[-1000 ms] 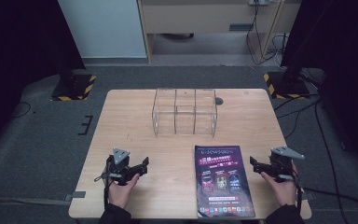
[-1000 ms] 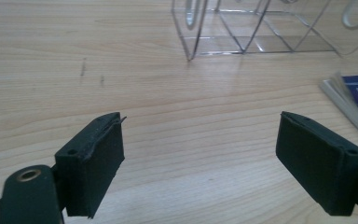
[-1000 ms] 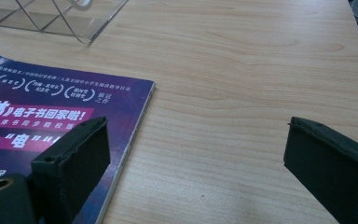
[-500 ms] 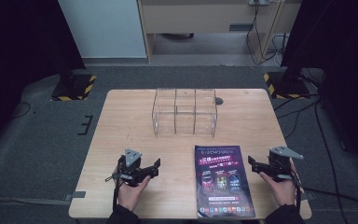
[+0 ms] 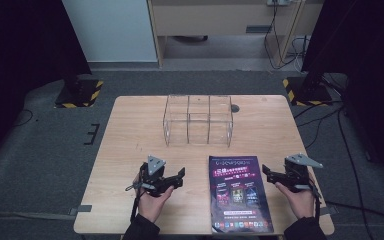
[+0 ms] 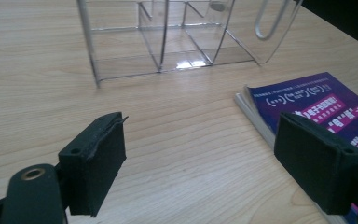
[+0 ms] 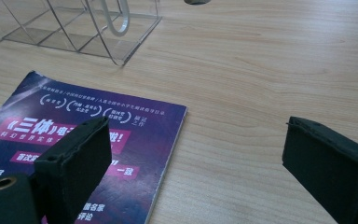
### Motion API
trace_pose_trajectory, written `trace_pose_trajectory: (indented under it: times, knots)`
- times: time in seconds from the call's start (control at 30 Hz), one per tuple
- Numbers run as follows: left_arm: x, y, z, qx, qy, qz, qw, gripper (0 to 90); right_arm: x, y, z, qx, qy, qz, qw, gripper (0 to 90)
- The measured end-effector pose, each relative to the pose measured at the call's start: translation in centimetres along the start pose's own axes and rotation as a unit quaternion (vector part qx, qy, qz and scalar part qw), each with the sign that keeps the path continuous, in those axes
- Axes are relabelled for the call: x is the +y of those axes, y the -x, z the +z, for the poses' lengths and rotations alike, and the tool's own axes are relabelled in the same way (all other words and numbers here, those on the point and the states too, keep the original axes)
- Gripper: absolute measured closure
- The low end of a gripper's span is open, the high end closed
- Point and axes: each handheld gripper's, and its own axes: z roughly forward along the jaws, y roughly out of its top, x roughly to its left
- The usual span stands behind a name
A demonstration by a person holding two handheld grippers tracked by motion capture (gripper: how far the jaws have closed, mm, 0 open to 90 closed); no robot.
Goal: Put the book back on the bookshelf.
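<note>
Purple book (image 5: 239, 192) lies flat near the table's (image 5: 130, 130) front edge, right of centre. Left gripper (image 5: 179, 176) sits just left of the book's left edge, jaws wide apart, nothing btwn them. Right gripper (image 5: 266, 170) is by the book's right edge, jaws also spread. Clear acrylic organizer (image 5: 198, 120) stands toward the back edge, centre.

Left gripper (image 5: 179, 176), purple book (image 5: 238, 192), right gripper (image 5: 266, 171), clear organizer (image 5: 198, 120)

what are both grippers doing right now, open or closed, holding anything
Left gripper: open, holding nothing, beside the book.
Right gripper: open, holding nothing, at the book's other side.
</note>
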Motion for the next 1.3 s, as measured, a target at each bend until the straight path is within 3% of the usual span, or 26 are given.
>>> trace_pose_trajectory:
  times: [0.37,0.73,1.3]
  knots:
    - [-0.3,2.8,1.6,-0.021,-0.017,0.019,0.9995,16.3,-0.4,-0.4,0.1,0.009,-0.005,0.001,0.9999,8.7]
    - [-0.9,4.9,3.2,-0.039,-0.035,0.023,0.9984,18.2,-0.8,-0.9,0.4,0.02,-0.012,-0.003,0.9997,10.1]
    - [-2.0,6.8,5.3,-0.051,-0.062,0.025,0.9965,19.5,-1.6,-1.5,0.7,0.032,-0.022,-0.007,0.9992,11.0]
